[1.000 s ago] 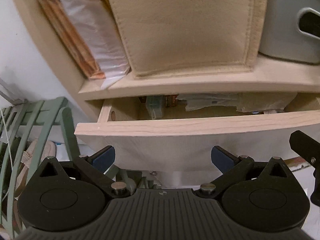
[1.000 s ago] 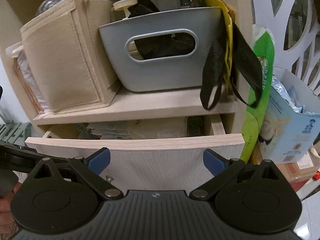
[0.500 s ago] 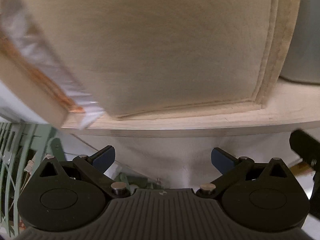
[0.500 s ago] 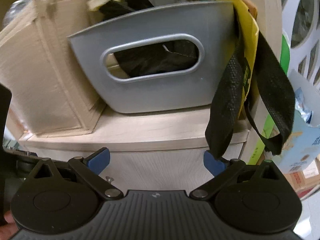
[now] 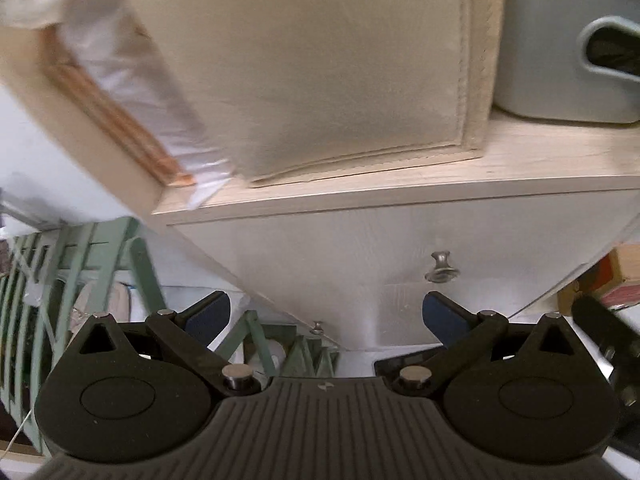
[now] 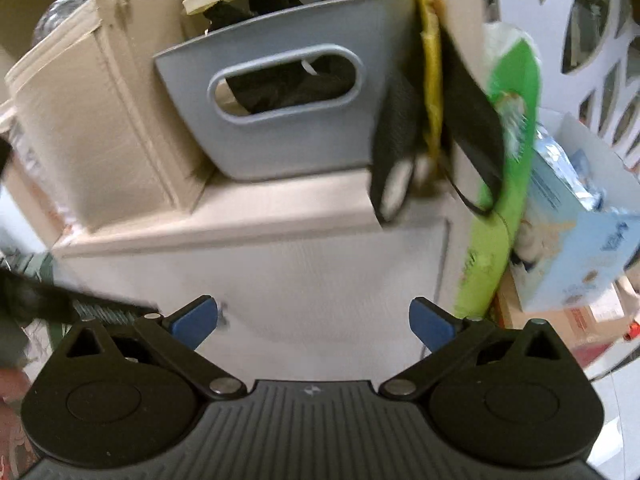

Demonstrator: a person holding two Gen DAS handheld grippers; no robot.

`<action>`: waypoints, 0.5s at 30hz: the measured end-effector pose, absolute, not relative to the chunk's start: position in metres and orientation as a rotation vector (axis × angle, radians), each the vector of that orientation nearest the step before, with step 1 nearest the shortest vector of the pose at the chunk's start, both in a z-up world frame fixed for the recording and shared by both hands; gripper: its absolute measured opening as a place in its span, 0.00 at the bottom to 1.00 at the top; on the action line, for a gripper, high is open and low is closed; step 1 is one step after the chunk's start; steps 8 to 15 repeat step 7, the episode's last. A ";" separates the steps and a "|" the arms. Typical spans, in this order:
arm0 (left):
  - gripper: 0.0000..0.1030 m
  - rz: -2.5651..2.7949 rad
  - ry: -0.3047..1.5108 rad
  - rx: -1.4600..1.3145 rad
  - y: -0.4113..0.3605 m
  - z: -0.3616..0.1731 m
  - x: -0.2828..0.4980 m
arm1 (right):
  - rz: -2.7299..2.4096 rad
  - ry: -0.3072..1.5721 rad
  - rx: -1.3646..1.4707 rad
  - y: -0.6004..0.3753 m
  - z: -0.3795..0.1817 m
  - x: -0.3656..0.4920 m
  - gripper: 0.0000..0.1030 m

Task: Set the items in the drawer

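The drawer (image 5: 360,248) sits shut, its pale front flush under the wooden shelf (image 5: 400,184), with a small metal knob (image 5: 441,267) showing on the front in the left wrist view. The left tongs (image 5: 326,314) stand wide open and empty, blue-padded fingertips (image 5: 210,312) spread apart in front of the drawer face, the knob just above the right-hand tip. The right tongs (image 6: 314,320) are likewise spread open with nothing between them, facing the same drawer front (image 6: 280,280) from further to the right

On the shelf above the drawer stands a beige felt bin (image 5: 340,64), and pressed against its left side a white plastic-wrapped bundle (image 5: 132,88) with orange-brown edges, leaning. To the right of the felt bin rests a grey plastic basket (image 6: 288,120) with an oval handle cut-out, dark cloth visible through the hole. Black straps (image 6: 400,152) from a yellow bag (image 6: 430,72) hang down past the shelf edge beside the basket; this part is blurred. Right of the cabinet lean a green package (image 6: 500,184) and a light blue carton (image 6: 576,248). Left of the cabinet, a pale green slatted frame (image 5: 80,272) stands on the floor side. At the left edge of the right wrist view, a dark blurred part of the other tool (image 6: 48,300) crosses in, and a bit of a hand (image 6: 10,384) shows below it
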State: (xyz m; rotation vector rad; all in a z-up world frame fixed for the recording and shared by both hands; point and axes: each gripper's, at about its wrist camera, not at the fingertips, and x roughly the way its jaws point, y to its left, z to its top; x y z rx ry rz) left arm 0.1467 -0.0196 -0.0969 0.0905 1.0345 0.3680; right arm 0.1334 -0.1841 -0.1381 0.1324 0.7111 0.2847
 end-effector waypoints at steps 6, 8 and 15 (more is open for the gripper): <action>1.00 0.449 0.774 0.100 -0.028 -0.054 0.098 | 0.245 0.760 0.072 -0.207 -0.160 0.091 1.00; 1.00 0.475 0.731 0.123 -0.031 -0.047 0.088 | 0.230 0.769 0.041 -0.209 -0.166 0.084 1.00; 1.00 0.475 0.731 0.123 -0.031 -0.047 0.088 | 0.230 0.769 0.041 -0.209 -0.166 0.084 1.00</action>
